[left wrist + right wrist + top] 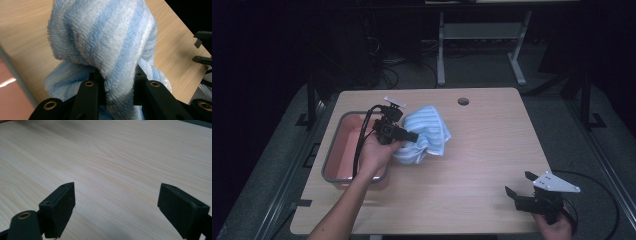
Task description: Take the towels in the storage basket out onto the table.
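A light blue and white striped towel hangs bunched above the wooden table, just right of a pink bin. My left gripper is shut on a fold of this towel, and the cloth bulges up between its black jaws in the left gripper view. Near the table's front right corner, my right gripper stands open and holds nothing. Its two black fingertips are wide apart over bare wood in the right gripper view.
A pink bin with a grey rim stands at the table's left side, under my left forearm. A round cable hole sits near the far edge. Beyond the table, metal desk legs stand on a dark floor.
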`<state>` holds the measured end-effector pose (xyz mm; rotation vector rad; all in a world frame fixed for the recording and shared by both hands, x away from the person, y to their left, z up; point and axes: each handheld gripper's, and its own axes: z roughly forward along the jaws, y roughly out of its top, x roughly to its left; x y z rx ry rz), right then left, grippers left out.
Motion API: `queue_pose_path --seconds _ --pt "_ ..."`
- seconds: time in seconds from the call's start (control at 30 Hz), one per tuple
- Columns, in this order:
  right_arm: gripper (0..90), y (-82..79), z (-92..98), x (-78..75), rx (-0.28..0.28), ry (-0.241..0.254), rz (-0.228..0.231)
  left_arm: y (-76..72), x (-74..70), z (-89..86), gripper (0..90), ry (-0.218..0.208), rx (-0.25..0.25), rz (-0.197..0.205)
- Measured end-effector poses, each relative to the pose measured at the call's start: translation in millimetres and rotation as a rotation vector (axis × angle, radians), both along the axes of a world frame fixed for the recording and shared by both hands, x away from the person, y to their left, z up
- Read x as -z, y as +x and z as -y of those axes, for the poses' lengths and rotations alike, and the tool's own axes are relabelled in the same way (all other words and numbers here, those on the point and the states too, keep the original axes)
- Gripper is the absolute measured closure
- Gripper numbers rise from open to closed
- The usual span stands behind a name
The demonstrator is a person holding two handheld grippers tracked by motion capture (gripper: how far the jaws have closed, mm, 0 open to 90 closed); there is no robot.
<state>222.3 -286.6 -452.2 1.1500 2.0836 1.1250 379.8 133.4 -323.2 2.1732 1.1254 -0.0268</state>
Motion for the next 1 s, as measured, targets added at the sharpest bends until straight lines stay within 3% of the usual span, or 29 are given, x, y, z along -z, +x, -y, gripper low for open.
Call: queue_pose_path --seconds 0.47,0.77,1.0 --pt "14.1 -0.7 1.4 -1.5 0.003 0.001 0.007 2.0 8.3 28.2 73.2 0.006 0.043 -0.012" --pt "14.1 -1.3 1.8 -2.7 0.006 0.004 0.009 1.8 18.7 53.8 73.2 0.048 0.070 -0.028" --pt "14.1 -1.3 1.9 -3.0 0.005 0.003 0.011 2.5 27.1 70.1 73.1 0.046 0.079 -0.038"
